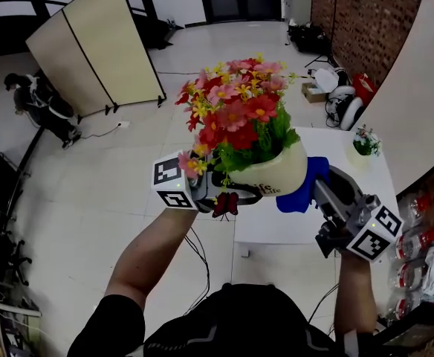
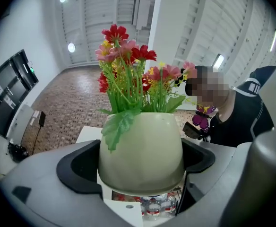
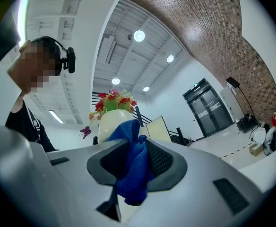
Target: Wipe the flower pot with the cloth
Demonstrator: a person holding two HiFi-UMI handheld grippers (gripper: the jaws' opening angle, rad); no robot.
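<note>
Pale floor tiles filled most of the head view, with a folding screen (image 1: 98, 43) at the upper left and a brick wall (image 1: 366, 13) at the upper right. A white table (image 1: 276, 225) sat at centre right. We held the flower pot (image 1: 276, 171) in the air above the table's near left corner, at the middle of the frame, tipped so that its red and pink flowers (image 1: 235, 110) leaned toward the upper left. Our left gripper (image 1: 228, 192) clamped it from the left, which we judge left the pot's right side free for wiping. Our right gripper (image 1: 317, 188) came in from the lower right with the blue cloth (image 1: 302, 188), which lay against that exposed side.

The left gripper view showed the cream pot (image 2: 142, 150) filling the centre, with a dark jaw hugging each flank, closed onto its rounded body. The stems rose toward the top of the frame. Gripping low on the body likely steadied the pot against the push of the cloth.

The right gripper view showed the jaws pinched shut on the cloth (image 3: 133, 164). Some of it bunched above them and a tail hung below. Its upper fold reached the pot (image 3: 112, 122) just beyond, at centre left, and seemed to touch it. Holding the cloth by its middle gave us a padded front to rub with.
</note>
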